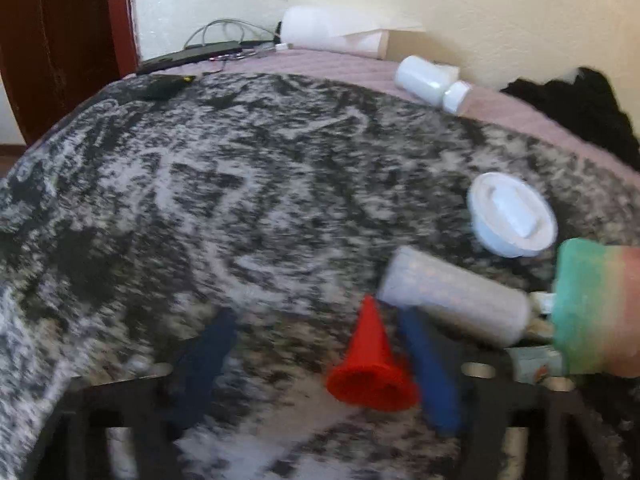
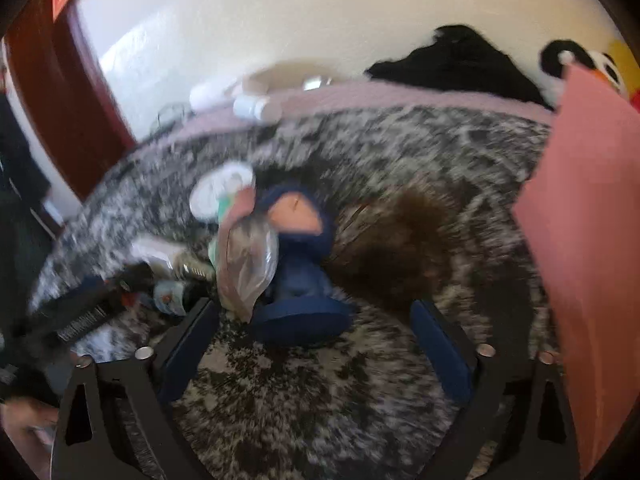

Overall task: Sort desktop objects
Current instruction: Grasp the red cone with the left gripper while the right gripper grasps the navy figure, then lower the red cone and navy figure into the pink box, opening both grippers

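In the left wrist view my left gripper (image 1: 320, 356) is open over a black-and-white patterned blanket (image 1: 240, 200). A red cone (image 1: 370, 364) lies between its blue fingers, close to the right finger (image 1: 430, 368). A grey speckled cylinder (image 1: 456, 296), a white round lid (image 1: 512, 214) and a green-to-pink sponge (image 1: 596, 308) lie to the right. In the right wrist view my right gripper (image 2: 316, 344) is open. A blue object with an orange face (image 2: 300, 264) and a crumpled plastic bag (image 2: 248, 260) lie ahead between its fingers. The frames are blurred.
A white bottle (image 1: 432, 82) lies on the pink sheet at the back, near cables and a dark device (image 1: 192, 56). Black cloth (image 1: 580, 108) sits back right. A brown furry thing (image 2: 396, 248) and a pink sheet (image 2: 588, 240) are at the right in the right wrist view.
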A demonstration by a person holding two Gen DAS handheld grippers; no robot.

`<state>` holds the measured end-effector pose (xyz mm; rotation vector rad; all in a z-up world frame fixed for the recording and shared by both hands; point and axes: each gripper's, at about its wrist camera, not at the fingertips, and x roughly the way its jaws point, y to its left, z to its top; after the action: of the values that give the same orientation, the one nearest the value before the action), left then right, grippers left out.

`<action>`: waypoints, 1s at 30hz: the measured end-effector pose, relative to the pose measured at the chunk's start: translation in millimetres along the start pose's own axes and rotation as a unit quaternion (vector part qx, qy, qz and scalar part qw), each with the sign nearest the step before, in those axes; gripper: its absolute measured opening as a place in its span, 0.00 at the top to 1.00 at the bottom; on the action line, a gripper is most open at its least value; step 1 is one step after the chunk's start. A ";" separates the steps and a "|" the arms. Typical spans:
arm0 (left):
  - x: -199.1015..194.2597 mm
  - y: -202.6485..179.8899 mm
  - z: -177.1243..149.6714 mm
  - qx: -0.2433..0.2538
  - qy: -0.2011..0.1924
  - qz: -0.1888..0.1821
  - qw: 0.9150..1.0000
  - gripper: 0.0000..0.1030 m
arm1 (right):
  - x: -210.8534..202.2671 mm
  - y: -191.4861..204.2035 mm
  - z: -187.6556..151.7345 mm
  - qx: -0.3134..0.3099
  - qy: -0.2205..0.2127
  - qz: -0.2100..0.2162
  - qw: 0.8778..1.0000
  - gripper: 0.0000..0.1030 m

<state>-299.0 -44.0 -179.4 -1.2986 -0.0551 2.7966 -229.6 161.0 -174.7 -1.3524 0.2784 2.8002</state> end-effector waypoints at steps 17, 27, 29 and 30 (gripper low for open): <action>-77.7 13.5 13.3 0.039 -0.072 -0.030 0.996 0.72 | -55.1 18.8 5.6 -0.024 -0.037 -0.005 0.999 0.50; -138.8 -27.3 6.9 0.095 -0.110 -0.041 0.989 0.72 | -133.2 22.0 5.9 -0.019 -0.075 0.016 0.997 0.50; -152.7 -39.9 5.9 0.102 -0.118 -0.049 0.987 0.72 | -152.4 19.5 6.0 -0.019 -0.086 0.017 0.996 0.50; -160.0 -46.8 5.7 0.106 -0.124 -0.053 0.985 0.72 | -162.3 18.1 6.2 -0.019 -0.091 0.018 0.996 0.50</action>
<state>-198.6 -8.1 -51.1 -0.8725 0.1538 2.7644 -134.8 153.9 -41.9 -1.0988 0.2491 2.9468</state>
